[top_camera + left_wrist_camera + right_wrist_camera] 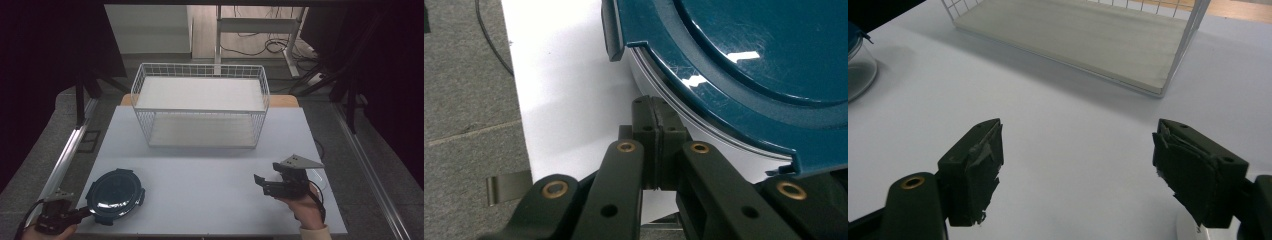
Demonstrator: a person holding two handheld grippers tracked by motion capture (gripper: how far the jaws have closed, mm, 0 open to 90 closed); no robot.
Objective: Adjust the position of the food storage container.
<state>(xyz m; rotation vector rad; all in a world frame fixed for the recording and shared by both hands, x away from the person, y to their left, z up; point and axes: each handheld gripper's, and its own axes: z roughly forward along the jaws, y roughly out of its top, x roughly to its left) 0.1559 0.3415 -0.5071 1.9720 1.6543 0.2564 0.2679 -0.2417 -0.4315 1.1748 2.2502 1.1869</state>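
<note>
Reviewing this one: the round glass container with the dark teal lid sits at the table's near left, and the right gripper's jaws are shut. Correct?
Not quite. The right gripper has its jaws wide open with nothing between them, as the right gripper view shows. The round glass container with the dark teal lid does sit at the table's near left.

The high view is dim with black side edges, the pale desk (pixel 210 175) is evenly lit, white glare streaks lie on the teal lid (pixel 774 60), and near gripper parts look soft.
</note>
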